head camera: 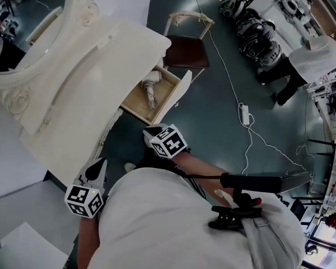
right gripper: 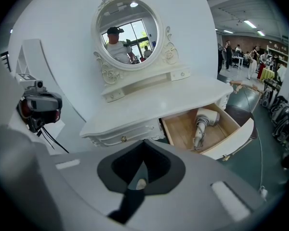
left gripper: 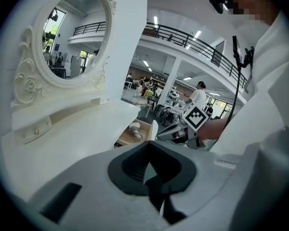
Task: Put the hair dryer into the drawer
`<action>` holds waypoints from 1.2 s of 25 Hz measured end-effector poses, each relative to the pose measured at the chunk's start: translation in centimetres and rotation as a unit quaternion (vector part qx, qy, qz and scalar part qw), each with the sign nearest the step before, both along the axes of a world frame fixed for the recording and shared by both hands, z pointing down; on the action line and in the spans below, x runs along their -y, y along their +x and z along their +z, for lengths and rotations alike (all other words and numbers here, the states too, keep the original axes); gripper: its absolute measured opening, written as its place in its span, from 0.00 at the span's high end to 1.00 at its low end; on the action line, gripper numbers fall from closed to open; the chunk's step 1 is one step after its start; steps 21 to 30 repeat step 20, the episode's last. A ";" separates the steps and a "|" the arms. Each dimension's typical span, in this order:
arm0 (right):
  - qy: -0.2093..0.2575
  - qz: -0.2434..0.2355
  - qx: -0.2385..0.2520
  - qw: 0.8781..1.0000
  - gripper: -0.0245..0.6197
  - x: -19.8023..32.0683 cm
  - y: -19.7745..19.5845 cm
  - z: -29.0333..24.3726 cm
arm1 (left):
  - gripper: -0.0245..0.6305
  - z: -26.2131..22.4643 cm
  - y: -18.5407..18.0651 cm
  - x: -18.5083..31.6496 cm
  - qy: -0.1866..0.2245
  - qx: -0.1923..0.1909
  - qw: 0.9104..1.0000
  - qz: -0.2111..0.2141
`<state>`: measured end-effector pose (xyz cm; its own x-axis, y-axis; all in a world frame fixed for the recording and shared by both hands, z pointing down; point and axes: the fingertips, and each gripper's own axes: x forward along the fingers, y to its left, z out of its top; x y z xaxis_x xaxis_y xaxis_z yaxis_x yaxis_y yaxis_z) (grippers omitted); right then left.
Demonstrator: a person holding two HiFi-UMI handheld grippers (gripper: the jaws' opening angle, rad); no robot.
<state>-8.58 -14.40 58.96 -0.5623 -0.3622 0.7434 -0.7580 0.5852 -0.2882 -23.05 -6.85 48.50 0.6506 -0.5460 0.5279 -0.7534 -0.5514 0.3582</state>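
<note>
The white hair dryer [head camera: 151,88] lies inside the open wooden drawer [head camera: 176,94] of the white dressing table [head camera: 101,83]. The right gripper view shows the hair dryer [right gripper: 202,121] resting with its cord in the drawer [right gripper: 236,141]. It is also small in the left gripper view [left gripper: 135,129]. My right gripper [head camera: 151,130] hangs shut and empty just in front of the drawer [right gripper: 140,174]. My left gripper [head camera: 98,164] is lower left beside the table's front edge, shut with nothing in it [left gripper: 151,172].
A wooden chair [head camera: 185,49] stands right behind the open drawer. A power strip [head camera: 245,115] with cables lies on the dark floor to the right. The oval mirror [head camera: 22,32] rises at the table's back. A person [head camera: 313,60] stands far right among equipment.
</note>
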 end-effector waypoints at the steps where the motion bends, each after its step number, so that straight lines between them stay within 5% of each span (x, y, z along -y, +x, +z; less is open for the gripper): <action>1: -0.001 -0.001 0.000 1.000 0.96 0.6 0.3 0.1 | 0.96 0.0 0.4 0.6 -0.001 0.001 1.000 0.000; 20: -0.017 -0.011 -0.007 1.000 0.96 11.9 7.4 3.0 | 0.96 -0.8 8.3 13.2 -0.003 0.019 1.000 0.012; 30: -0.017 -0.011 -0.007 1.000 0.96 11.9 7.4 3.0 | 0.96 -0.8 8.3 13.2 -0.003 0.019 1.000 0.012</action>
